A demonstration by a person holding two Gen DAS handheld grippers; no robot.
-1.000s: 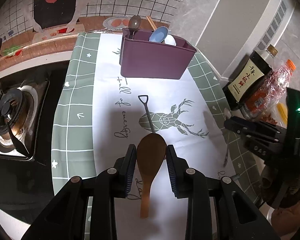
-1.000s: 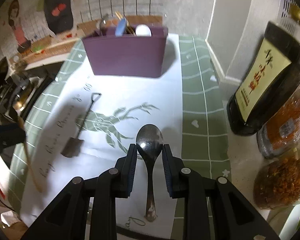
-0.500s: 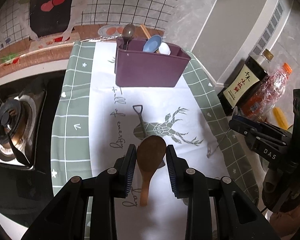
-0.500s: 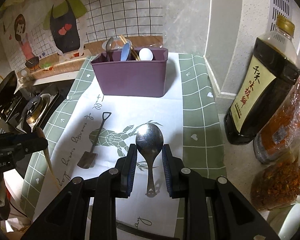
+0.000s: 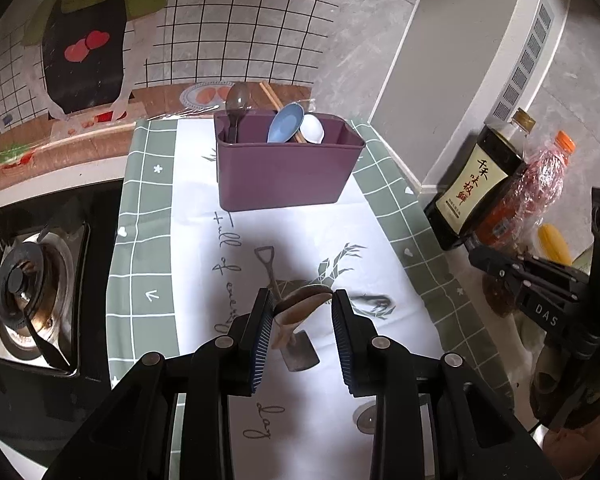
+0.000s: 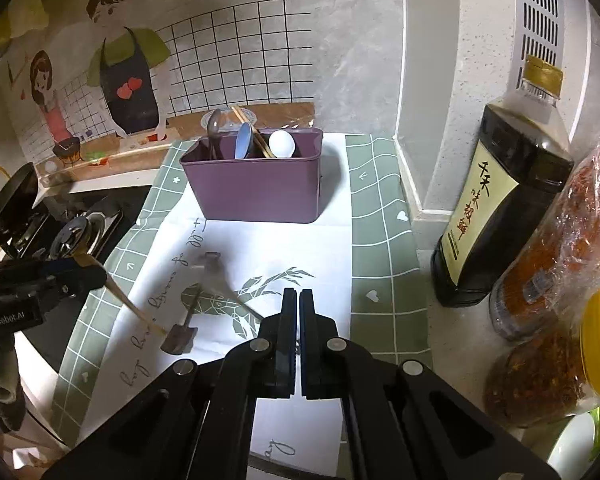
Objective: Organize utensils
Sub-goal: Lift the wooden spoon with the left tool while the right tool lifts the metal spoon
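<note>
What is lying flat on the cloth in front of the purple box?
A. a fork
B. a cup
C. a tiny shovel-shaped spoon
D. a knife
C: the shovel spoon lies flat on the cloth in front of the box; no fork, knife or cup is there.

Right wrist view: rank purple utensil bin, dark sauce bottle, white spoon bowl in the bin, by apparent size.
1-2. Dark sauce bottle and purple utensil bin: similar picture area, and the bottle sits nearer the camera, so not ranked.
3. White spoon bowl, clearly smallest; it is also farthest back.
</note>
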